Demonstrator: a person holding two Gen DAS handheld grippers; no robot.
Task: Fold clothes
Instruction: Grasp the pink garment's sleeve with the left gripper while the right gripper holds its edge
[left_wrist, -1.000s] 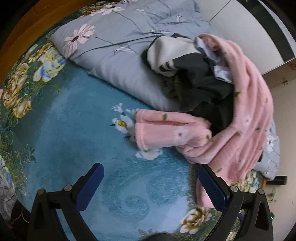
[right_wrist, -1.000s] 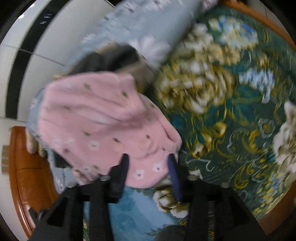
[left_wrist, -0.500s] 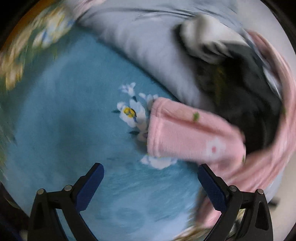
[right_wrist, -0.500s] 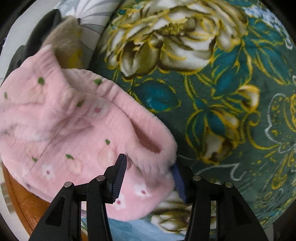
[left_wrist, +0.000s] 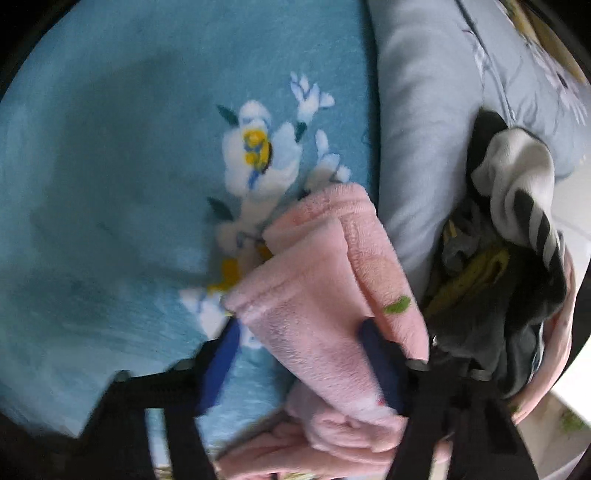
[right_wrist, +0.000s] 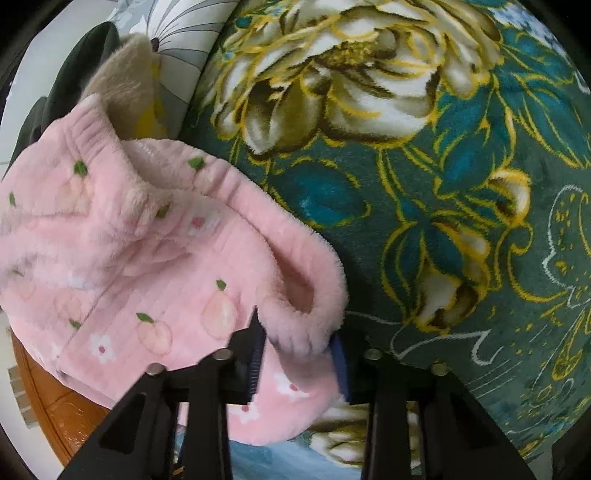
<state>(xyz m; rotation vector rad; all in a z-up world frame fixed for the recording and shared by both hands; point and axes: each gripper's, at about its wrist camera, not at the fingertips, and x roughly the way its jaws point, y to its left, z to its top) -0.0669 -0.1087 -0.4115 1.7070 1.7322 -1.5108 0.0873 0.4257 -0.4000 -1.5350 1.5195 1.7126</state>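
Pink fleece garment (left_wrist: 325, 295) lies on my bed, spread over the teal floral blanket (left_wrist: 110, 166) and reaching to the bed's wooden edge (right_wrist: 55, 406). My left tongs (left_wrist: 306, 354) have just been closing on its leg cuff; the fabric sits between the blue pads, the right pad pressed into the fleece, though blur hides whether the left pad touches. My right tongs (right_wrist: 299, 354) have also just been closing and pinch the fluffy waistband (right_wrist: 306, 295) tightly between their pads. Just beside the cuff lies the grey flowered quilt (left_wrist: 424, 129), and against it a heap of dark and striped clothes (left_wrist: 517, 221). Under my right tongs the blanket shows big cream flowers (right_wrist: 351, 74).
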